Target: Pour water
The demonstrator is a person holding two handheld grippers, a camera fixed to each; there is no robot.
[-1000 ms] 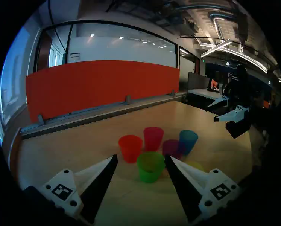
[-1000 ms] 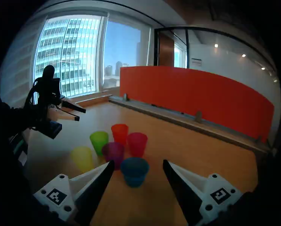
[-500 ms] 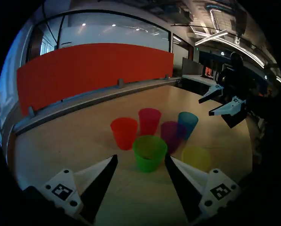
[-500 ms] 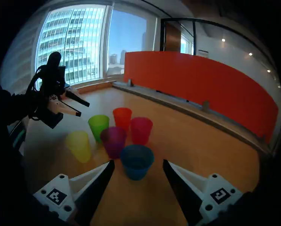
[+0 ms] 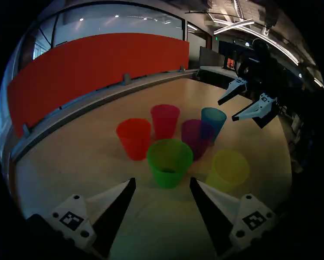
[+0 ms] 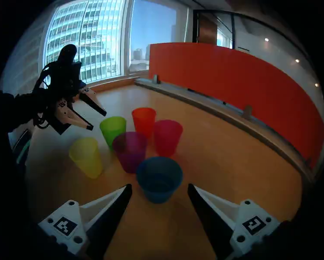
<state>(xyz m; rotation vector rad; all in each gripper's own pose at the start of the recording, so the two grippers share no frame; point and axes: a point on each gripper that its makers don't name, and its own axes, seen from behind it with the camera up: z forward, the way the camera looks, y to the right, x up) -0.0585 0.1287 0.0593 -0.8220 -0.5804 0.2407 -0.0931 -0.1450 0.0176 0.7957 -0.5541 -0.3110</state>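
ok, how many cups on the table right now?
6, in the left gripper view: green cup front, yellow cup front right, red cup left, pink cup back, purple cup middle, blue cup back right. Cluster is tight, but none seems hidden.

The tabletop (image 5: 66, 147) carries six upright cups, clustered: red cup (image 5: 134, 138), pink cup (image 5: 165, 120), purple cup (image 5: 196, 136), blue cup (image 5: 213, 121), green cup (image 5: 169, 162), yellow cup (image 5: 227, 170).

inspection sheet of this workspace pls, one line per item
surface: wooden table, smooth
job's things: six upright cups in a cluster: red cup, pink cup, purple cup, blue cup, green cup, yellow cup; water cannot be told
clutter: nothing seen
grippers: left gripper open, facing green cup; right gripper open, facing blue cup
cables: dark cable loop behind left gripper
surroundings: orange partition, windows
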